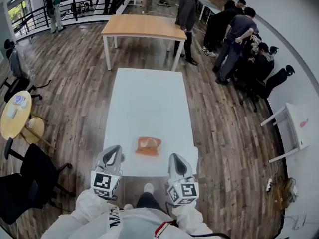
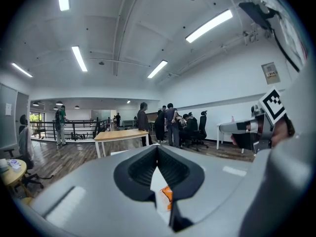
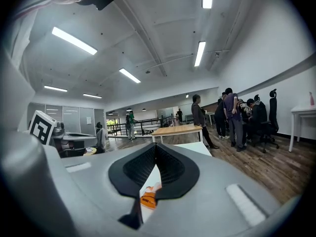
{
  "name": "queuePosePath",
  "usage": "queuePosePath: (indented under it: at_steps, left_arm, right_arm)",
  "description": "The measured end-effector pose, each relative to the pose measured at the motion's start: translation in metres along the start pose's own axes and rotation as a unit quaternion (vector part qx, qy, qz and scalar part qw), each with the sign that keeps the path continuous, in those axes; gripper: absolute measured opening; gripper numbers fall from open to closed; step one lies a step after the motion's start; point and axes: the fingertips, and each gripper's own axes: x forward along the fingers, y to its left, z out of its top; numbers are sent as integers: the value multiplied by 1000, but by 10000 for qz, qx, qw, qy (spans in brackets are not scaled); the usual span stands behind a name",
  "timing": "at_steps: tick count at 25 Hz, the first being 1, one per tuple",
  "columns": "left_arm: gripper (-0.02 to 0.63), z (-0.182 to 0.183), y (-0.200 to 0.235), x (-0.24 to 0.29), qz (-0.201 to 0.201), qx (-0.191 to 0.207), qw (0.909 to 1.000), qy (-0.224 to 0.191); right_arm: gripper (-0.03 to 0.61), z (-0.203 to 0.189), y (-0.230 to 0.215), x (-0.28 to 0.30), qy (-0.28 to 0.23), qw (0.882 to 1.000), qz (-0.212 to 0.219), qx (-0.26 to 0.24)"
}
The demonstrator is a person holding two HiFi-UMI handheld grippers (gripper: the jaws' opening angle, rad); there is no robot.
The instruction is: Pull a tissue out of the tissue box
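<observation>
Orange box is lying flat on the white counter, close to its near edge and about centred across it. That is putting it within easy reach of both hands. A pale tuft is showing on the box's top, probably the tissue, though it is too small to be sure.

Left claw is hovering at the near-left of the box and right claw at the near-right. Both are clear of the box, which is sitting between them and a little ahead.

Left claw: jaws are meeting at the tips and gripping nothing. Right claw: the same, fully closed and empty. In each gripper view the box is showing only through the gap below the touching tips, so it is lying ahead and lower, not between the pads.

Judgement:
- Flanking position is suiting a two-handed job, with one claw steadying the box while the other pinches the tuft.
- The box is looking light and soft-sided, so it may be lifting with the tissue unless it is pinned down.
- Closed jaws are fitting an approach. The pulling claw is needing to open before it can take the tuft.
- Pull is not yet started.
</observation>
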Motion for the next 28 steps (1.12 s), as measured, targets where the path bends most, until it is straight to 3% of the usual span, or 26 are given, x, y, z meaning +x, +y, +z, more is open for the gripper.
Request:
queuePosePath:
  at_steps: [28]
  left_arm:
    - [0,13,-3,67,610,56,9980,150]
  right_arm:
    - [2,18,-69,66,48,9983,572,12]
